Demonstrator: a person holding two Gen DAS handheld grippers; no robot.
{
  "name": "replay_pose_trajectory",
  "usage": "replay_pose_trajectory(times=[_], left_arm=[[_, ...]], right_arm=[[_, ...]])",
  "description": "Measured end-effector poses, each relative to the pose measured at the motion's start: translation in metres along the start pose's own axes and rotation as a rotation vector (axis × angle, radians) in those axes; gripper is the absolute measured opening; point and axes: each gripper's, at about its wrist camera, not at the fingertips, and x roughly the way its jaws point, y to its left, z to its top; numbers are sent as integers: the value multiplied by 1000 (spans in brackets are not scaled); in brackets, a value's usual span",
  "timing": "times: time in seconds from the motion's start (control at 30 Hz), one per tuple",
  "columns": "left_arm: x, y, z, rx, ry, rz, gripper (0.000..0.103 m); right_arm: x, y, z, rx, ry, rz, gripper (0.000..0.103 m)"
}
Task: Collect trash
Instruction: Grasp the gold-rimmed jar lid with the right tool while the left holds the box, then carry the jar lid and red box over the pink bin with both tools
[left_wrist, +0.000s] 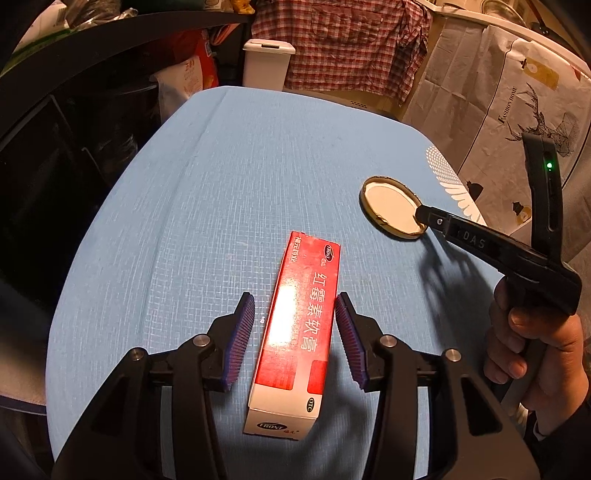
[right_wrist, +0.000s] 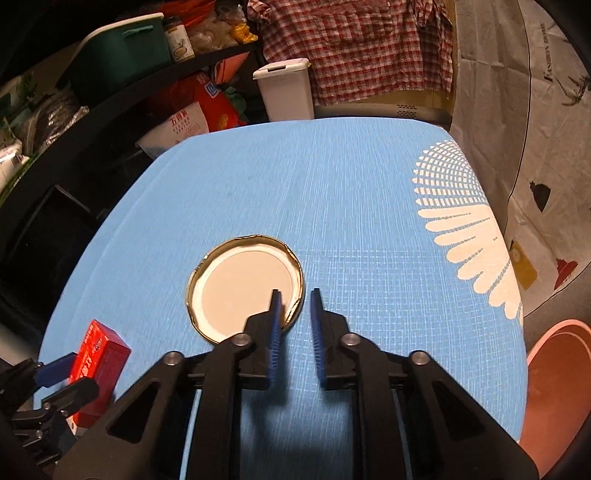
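The left tool (left_wrist: 294, 306) points down at a worktop (left_wrist: 229, 192) covered in a light blue cloth, and a red and white carton (left_wrist: 295, 332) lies lengthwise between its two blue-padded fingers (left_wrist: 243, 325). The fingers stand apart on either side of the carton; a strip of blue cloth shows between the left pad and the carton, while the right pad sits just beside the carton's edge, so nothing is pressed. The carton's white end faces the camera and its red end points away across the worktop.

Further right on the cloth a round gold-rimmed jar lid (right_wrist: 243, 288) lies with its pale inside facing up. The right tool (right_wrist: 295, 295) has its fingers drawn close together over the lid's near right edge: one finger lies over the inside of the lid, the other outside it over the cloth, with the rim in the narrow gap between them. Whether the pads actually press on the rim cannot be told. From the left wrist view the tip of that tool (left_wrist: 424, 214) touches the lid's edge, and a hand (left_wrist: 532, 343) grips its handle.

Behind the worktop stand a white bin (right_wrist: 286, 92) and a red checked cloth (right_wrist: 369, 48); a pink tub (right_wrist: 554, 387) sits low at the right
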Motion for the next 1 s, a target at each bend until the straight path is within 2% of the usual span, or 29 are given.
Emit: replay_pose_trajectory(times=[0.13,0.67,0.77,1.0], left_arm=[[-1,0,-1,5,2,5,46],[-5,1,-6,26,6,29,45],[-5,1,-7,30,11,31,38],[-19,4,-5,11,-18,29,36]], right_arm=[[-3,2,-1,-12,-10,-14,4],[-36,8,-9,-74,-46,-28,3],[-49,6,-11,-84,-56,-36,3],[-91,5,-17,-108,-97,-43,3]])
